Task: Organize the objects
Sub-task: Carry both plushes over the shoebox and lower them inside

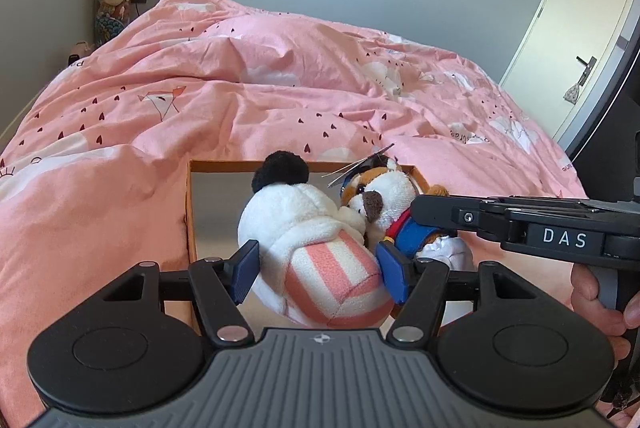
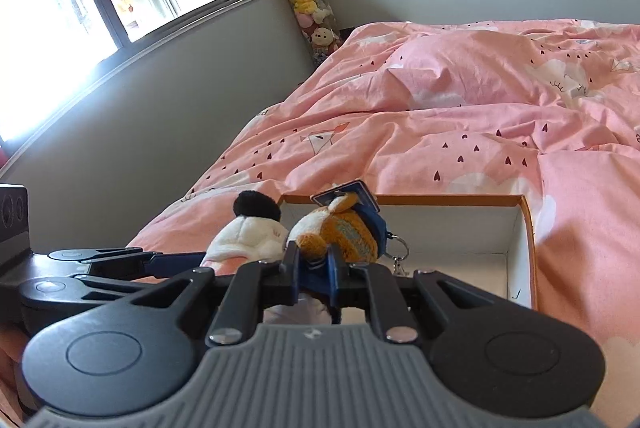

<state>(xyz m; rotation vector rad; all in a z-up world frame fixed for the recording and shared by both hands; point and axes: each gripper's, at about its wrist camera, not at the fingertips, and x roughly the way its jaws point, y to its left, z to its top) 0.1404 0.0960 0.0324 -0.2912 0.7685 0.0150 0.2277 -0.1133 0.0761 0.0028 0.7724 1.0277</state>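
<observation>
My left tool (image 1: 318,268) clamps the white plush (image 1: 304,228) and my right tool (image 2: 314,264) pinches the dog plush (image 2: 340,232), both above the open box (image 2: 524,228) on the bed (image 1: 240,88).

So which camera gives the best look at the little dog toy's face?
The left wrist view: the dog toy faces that camera, nose and ear patch clear. The right wrist view shows only its back, pinched in the jaws.

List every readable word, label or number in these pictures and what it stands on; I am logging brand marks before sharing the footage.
"DAS": white letters on the right gripper.
Bedcover: printed words at its edges, too distorted to read.
Paper tag on the dog plush: no legible print.
Nothing else reads.
</observation>
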